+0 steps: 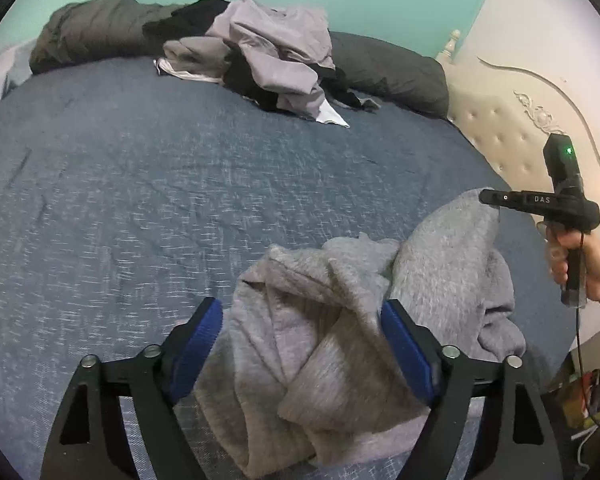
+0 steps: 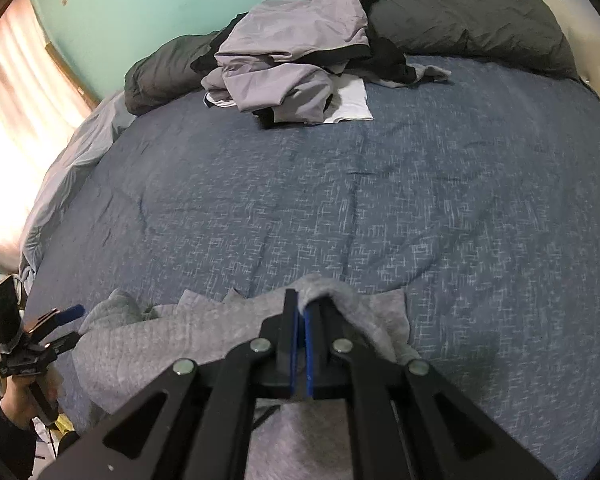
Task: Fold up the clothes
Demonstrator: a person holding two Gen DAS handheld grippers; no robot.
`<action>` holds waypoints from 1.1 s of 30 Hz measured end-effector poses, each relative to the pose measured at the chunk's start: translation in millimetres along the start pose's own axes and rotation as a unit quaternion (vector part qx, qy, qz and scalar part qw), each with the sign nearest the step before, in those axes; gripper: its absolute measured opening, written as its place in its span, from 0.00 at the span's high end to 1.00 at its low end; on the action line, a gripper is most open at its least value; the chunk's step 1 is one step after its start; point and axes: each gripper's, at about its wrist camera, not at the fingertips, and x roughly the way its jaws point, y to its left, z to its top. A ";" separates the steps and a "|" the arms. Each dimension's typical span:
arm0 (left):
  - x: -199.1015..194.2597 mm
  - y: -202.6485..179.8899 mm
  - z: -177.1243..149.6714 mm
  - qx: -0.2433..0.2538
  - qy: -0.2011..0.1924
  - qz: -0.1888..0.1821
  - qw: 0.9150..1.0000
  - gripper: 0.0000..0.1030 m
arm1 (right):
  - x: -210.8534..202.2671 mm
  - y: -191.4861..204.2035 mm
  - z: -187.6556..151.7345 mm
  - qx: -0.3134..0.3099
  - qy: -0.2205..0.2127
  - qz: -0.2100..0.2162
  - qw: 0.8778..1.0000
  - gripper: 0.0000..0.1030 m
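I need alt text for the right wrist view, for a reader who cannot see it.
The right gripper, jaws shut, pinches an edge of a grey sweatshirt above a blue bedspread. An unfolded clothes pile lies near dark pillows.

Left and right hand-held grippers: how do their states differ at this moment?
The left hand-held gripper is open, its blue pads spread either side of the bunched grey sweater, gripping nothing. The right hand-held gripper is shut, its pads pinching an edge of that sweater. The left sits over the crumpled middle; the right holds the sweater's edge. Both have blue pads on black frames, above the blue bedspread.
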 end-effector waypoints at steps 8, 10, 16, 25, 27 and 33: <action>-0.1 -16.3 -11.6 -0.002 0.007 0.011 1.000 0.08 | -3.2 3.1 -2.9 -0.001 -0.002 -0.009 1.000 0.97; -2.1 -21.6 -14.5 -0.006 0.004 0.009 1.000 0.08 | -4.8 4.1 -4.7 -0.003 -0.002 -0.010 1.000 0.97; -8.4 -52.9 -28.8 0.027 0.005 -0.006 1.000 0.08 | -7.1 3.9 -6.4 -0.003 0.001 -0.014 1.000 0.96; 19.2 -79.0 -41.2 0.052 0.029 -0.012 0.998 0.14 | -9.5 3.5 -14.3 0.000 0.002 -0.008 1.000 0.96; 27.2 -80.9 -41.4 0.059 0.037 -0.008 0.998 0.28 | -9.9 2.7 -16.3 -0.001 0.003 -0.006 1.000 0.96; 44.6 -75.8 -38.3 0.060 0.054 -0.011 0.997 0.60 | -9.1 -1.4 -22.9 -0.007 0.005 -0.002 1.000 0.96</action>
